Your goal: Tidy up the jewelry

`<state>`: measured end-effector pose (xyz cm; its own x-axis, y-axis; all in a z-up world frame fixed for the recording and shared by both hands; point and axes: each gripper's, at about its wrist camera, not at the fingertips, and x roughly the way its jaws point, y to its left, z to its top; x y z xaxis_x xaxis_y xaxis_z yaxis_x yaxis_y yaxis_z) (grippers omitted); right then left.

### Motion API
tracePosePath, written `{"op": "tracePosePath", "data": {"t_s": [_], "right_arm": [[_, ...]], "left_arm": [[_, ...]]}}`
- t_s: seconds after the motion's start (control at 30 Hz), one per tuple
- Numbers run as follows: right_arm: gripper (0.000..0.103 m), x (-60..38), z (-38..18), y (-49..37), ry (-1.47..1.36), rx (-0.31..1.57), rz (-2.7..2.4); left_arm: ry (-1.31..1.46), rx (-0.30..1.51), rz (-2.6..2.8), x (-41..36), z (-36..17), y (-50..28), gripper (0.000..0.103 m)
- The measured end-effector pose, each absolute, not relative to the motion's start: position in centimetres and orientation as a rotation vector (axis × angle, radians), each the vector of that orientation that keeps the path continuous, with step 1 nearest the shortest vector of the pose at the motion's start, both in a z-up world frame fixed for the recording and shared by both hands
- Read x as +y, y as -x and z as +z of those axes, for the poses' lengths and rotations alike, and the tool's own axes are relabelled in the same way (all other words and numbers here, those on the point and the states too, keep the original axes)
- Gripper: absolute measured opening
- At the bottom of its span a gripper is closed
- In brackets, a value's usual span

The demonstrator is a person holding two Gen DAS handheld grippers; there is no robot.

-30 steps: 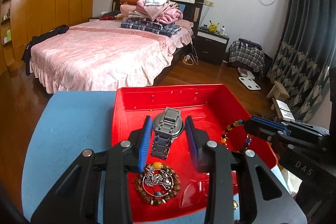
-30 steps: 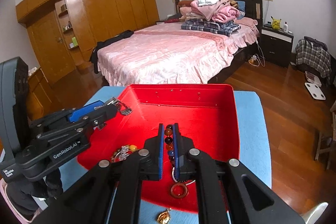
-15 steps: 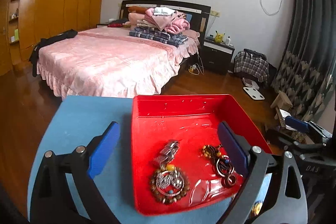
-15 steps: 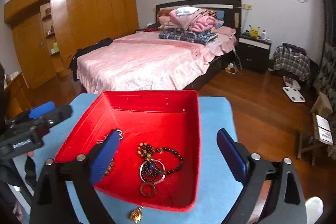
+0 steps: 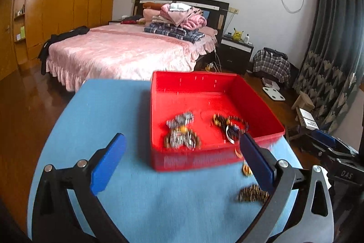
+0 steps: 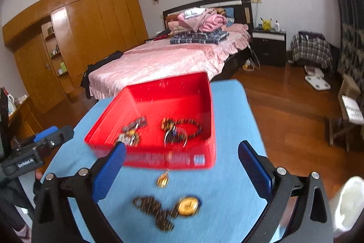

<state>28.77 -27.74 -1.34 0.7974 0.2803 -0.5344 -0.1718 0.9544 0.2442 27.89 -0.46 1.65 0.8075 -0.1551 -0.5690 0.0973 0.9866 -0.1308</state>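
A red tray (image 5: 211,157) (image 6: 204,92) sits on the blue table. In it lie a metal watch (image 5: 180,118) (image 6: 134,125), a beaded pendant necklace (image 5: 182,139) and a bead bracelet with rings (image 5: 232,125) (image 6: 182,131). On the table in front of the tray lie a small gold pendant (image 6: 163,180) (image 5: 246,170) and a dark chain with a gold pocket watch (image 6: 188,205) (image 5: 252,194). My left gripper (image 5: 182,161) is open and empty, back from the tray. My right gripper (image 6: 182,170) is open and empty above the loose pieces.
The blue table (image 5: 102,115) (image 6: 229,106) ends near the tray's far side. A pink bed (image 5: 127,51), a nightstand (image 5: 236,51) and wooden wardrobes (image 6: 86,22) stand beyond. A white object (image 6: 350,202) shows at the right edge.
One second ago the left gripper closed around the watch and the right held the bracelet. Both have since opened, left the pieces in the tray and drawn back toward me.
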Motion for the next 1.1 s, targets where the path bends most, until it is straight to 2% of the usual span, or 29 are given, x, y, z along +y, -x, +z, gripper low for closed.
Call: {"op": "tracePosePath", "data": {"t_s": [0.57, 0.83, 1.0, 1.03, 1.1], "right_arm": [[0.095, -25.4, -7.1, -24.1, -0.157, 0.735, 0.272], [0.071, -24.5, -7.9, -24.7, -0.143, 0.77, 0.292], [0.045, -24.0, -8.4, -25.2, -0.142, 0.804, 0.326], [0.043, -23.9, -8.5, -25.2, -0.142, 0.809, 0.337], [0.029, -23.8, -8.7, -25.3, -0.133, 0.817, 0.34]], "left_arm": [[0.071, 0.702, -0.08, -0.7, -3.2, -21.7, 0.097], [0.071, 0.695, -0.068, -0.3, -3.1, -21.4, 0.097], [0.077, 0.708, -0.062, -0.2, -3.5, -21.5, 0.097], [0.078, 0.71, -0.062, -0.1, -3.6, -21.5, 0.097], [0.08, 0.714, -0.062, -0.2, -3.7, -21.6, 0.097]]}}
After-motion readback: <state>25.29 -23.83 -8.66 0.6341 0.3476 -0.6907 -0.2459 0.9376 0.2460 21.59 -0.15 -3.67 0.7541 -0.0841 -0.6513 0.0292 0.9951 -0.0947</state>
